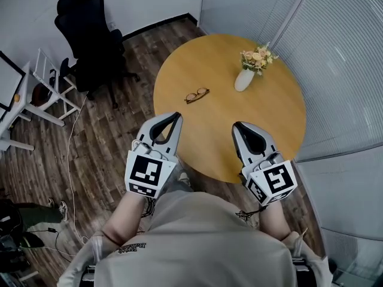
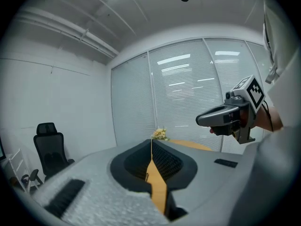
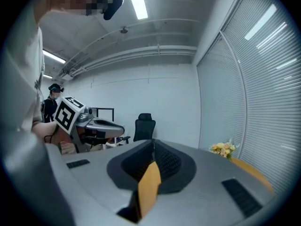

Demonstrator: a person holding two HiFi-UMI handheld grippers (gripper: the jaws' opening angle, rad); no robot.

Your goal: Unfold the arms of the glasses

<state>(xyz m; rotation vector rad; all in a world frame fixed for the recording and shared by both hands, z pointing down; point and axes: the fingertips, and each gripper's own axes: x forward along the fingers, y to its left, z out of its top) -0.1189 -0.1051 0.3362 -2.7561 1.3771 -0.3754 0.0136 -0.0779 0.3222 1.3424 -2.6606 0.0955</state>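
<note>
Hovering closed, left tool (image 1: 177,116) and right tool (image 1: 237,126) face thin-rimmed glasses (image 1: 196,94) on round wooden table (image 1: 269,118).

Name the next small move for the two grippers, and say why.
Probably carry both forward toward the glasses and open their jaws. The left gripper and right gripper are shut and empty near the edge of the table; the glasses lie farther in, untouched.

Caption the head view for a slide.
Left gripper and right gripper, both shut and empty, poised over the near edge of a round table bearing glasses and a flower vase.
</note>
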